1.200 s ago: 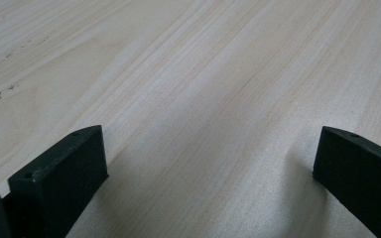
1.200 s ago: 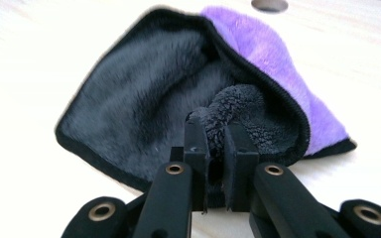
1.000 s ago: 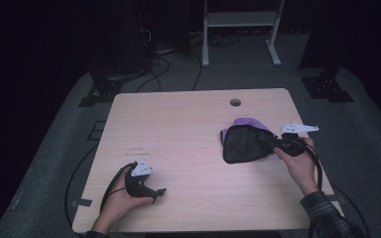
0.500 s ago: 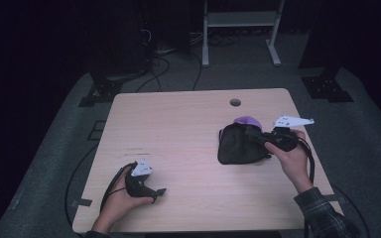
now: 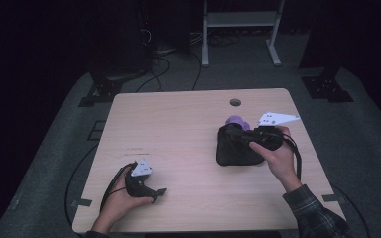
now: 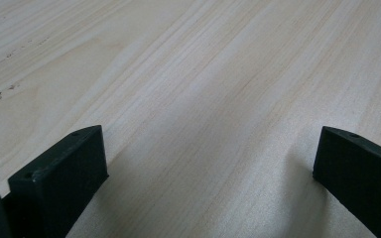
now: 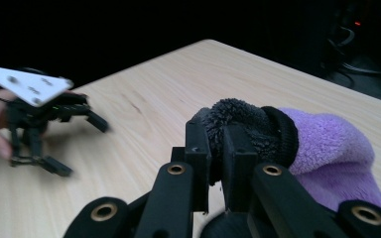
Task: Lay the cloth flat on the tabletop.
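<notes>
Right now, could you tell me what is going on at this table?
A person works at a wooden table with a gripper in each hand. The right gripper is shut on the black cuff of a fuzzy purple-and-black sock, with the sock bunched in front of it. The left gripper sits low over bare wood near the table's front edge, jaws open and holding nothing.

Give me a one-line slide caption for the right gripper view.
Right gripper pinching the black cuff of a fuzzy purple sock above the wooden table.

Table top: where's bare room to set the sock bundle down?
Bare wood spans the table middle and far-left corner, between the left gripper and the fuzzy black-and-purple sock bundle. It is crowded at the right edge, around the right gripper.
</notes>
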The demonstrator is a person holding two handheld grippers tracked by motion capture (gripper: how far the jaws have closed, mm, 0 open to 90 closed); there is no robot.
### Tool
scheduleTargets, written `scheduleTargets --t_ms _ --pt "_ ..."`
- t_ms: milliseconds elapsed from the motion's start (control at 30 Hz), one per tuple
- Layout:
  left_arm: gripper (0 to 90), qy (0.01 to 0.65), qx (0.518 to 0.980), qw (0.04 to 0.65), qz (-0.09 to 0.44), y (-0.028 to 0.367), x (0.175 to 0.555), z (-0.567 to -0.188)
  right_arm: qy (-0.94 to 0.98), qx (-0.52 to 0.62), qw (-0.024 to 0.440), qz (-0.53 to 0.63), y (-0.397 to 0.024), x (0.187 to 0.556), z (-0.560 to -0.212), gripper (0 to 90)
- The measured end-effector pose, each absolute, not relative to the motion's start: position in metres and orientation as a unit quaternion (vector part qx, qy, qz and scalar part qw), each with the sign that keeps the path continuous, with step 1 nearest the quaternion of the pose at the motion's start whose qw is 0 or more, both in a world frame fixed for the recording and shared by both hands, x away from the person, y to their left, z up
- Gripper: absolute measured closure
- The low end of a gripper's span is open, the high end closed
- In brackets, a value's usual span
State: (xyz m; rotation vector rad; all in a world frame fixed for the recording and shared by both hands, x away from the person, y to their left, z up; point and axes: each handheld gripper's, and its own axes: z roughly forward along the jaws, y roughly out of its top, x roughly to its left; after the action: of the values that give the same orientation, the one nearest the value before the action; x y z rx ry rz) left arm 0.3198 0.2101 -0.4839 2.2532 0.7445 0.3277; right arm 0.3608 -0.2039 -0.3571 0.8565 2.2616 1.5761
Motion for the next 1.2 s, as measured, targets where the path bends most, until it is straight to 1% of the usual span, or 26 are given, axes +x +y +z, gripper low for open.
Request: scheduleTargets --t_ms 167,333,433,500,533,567,600,633,700,767,800,833,867,900,1000,1100,1200 --pt "0.0 0.289 0.876 0.365 0.128 0.21 0.32 -0.484 0.785 0.261 0.11 0.552 -0.176 0.358 -0.351 82.6" --pt "0.0 0.289 0.876 0.365 0.128 0.21 0.32 -0.484 0.797 0.234 0.087 0.55 -0.147 0.356 -0.354 82.6" --pt "0.0 0.289 0.876 0.365 0.128 0.21 0.32 -0.484 0.807 0.22 0.072 0.544 -0.127 0.355 -0.36 82.5" --pt "0.0 0.289 0.876 0.365 0.128 0.21 0.32 -0.484 0.815 0.211 0.07 0.535 -0.114 0.355 -0.365 82.5" --pt "0.0 0.289 0.876 0.365 0.128 0.21 0.32 -0.484 0.815 0.211 0.07 0.535 -0.114 0.355 -0.365 82.5" --pt "0.0 0.29 0.876 0.365 0.127 0.21 0.32 -0.484 0.824 0.204 0.062 0.525 -0.1 0.356 -0.373 82.4" --pt "0.0 0.29 0.876 0.365 0.127 0.21 0.32 -0.484 0.824 0.204 0.062 0.525 -0.1 0.356 -0.373 82.4" --pt "0.0 0.29 0.876 0.365 0.127 0.21 0.32 -0.484 0.832 0.2 0.056 0.515 -0.089 0.358 -0.381 82.3" --pt "0.0 0.29 0.876 0.365 0.127 0.21 0.32 -0.484 0.835 0.198 0.055 0.511 -0.085 0.358 -0.384 82.2" --pt "0.0 0.29 0.875 0.365 0.128 0.21 0.32 -0.484 0.843 0.198 0.043 0.498 -0.073 0.361 -0.397 79.9" --pt "0.0 0.29 0.875 0.366 0.128 0.21 0.32 -0.484 0.846 0.198 0.037 0.494 -0.07 0.361 -0.4 76.5" --pt "0.0 0.29 0.875 0.366 0.128 0.21 0.32 -0.484 0.846 0.198 0.037 0.494 -0.07 0.361 -0.4 76.5" --pt "0.0 0.29 0.875 0.365 0.128 0.21 0.32 -0.484 0.845 0.195 0.032 0.496 -0.068 0.361 -0.404 69.8" --pt "0.0 0.29 0.875 0.366 0.128 0.21 0.32 -0.484 0.846 0.194 0.033 0.496 -0.068 0.361 -0.403 66.8" --pt "0.0 0.289 0.876 0.365 0.127 0.21 0.32 -0.484 0.841 0.194 0.038 0.504 -0.073 0.358 -0.397 61.7" --pt "0.0 0.29 0.876 0.365 0.127 0.21 0.32 -0.484 0.837 0.195 0.047 0.508 -0.081 0.357 -0.391 61.4" --pt "0.0 0.29 0.876 0.365 0.127 0.21 0.32 -0.484 0.83 0.213 0.075 0.509 -0.107 0.358 -0.385 59.7"
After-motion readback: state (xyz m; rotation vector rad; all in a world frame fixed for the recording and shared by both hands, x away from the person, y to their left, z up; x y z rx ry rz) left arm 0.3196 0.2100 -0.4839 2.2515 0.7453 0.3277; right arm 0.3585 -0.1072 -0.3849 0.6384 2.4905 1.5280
